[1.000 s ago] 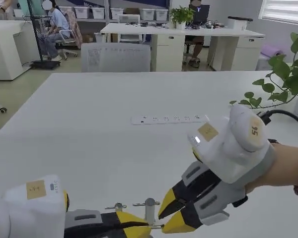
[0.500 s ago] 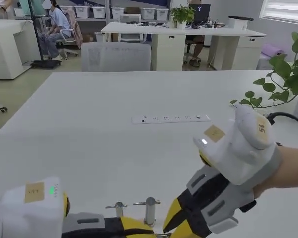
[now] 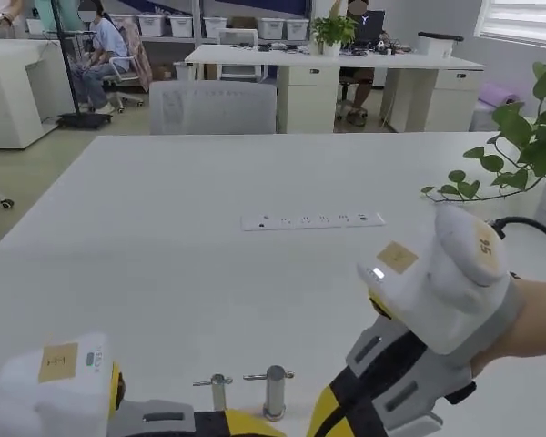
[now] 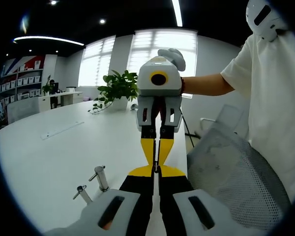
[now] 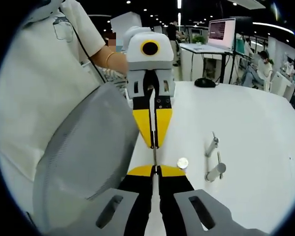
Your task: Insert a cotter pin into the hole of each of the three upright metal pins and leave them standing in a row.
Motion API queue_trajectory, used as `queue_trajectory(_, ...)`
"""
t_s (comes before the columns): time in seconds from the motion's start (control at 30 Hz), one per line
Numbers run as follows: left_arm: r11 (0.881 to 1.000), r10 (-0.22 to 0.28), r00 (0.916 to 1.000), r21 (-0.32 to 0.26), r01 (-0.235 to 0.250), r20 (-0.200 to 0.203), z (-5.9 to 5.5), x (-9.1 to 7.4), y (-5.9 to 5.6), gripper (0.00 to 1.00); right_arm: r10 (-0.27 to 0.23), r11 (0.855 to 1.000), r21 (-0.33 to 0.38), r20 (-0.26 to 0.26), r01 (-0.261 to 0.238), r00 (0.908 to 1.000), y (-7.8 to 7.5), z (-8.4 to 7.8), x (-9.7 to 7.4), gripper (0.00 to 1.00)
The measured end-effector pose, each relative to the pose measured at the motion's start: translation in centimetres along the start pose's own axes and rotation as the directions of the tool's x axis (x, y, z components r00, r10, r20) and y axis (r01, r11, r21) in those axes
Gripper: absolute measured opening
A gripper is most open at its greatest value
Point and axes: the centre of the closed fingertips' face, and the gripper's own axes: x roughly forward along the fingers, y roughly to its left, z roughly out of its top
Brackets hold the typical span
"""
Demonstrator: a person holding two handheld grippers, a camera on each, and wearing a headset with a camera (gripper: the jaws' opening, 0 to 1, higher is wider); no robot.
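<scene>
- Head view: my left gripper and right gripper meet nose to nose low over the near part of the white table. The frame edge cuts off both sets of tips, so I cannot tell the gap here. A thick metal pin and a thin metal pin stand upright side by side just behind the jaws. Each has a thin cross-piece through its top.
- Left gripper view: my left gripper has its jaws pressed together. Its yellow tips almost touch the right gripper, which is likewise closed. The thick metal pin and thin metal pin stand on the table to the left, clear of the jaws.
- Right gripper view: my right gripper is clamped on a thin cotter pin. The pin spans the short gap into the closed tips of the left gripper. A round silver disc sits just right of my tips, and I cannot tell what it is. The thick metal pin and thin metal pin are farther right.
</scene>
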Motion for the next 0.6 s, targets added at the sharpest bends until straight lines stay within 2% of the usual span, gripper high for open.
queue_trajectory(0.33, 1.0, -0.009, 1.0, -0.002, 0.009, -0.004, -0.05, -0.11, -0.08, 0.01, -0.01, 1.0, -0.012, -0.005, 0.01, 0.9999, 0.26, 0.13, 0.03, 0.02)
queue_trajectory(0.6, 0.999, 0.034, 0.9994, -0.007, -0.035, -0.01, -0.34, 0.07, 0.43, 0.03, -0.04, 0.999, -0.015, -0.05, 0.039, 0.998, -0.05, -0.27, -0.11, 0.02)
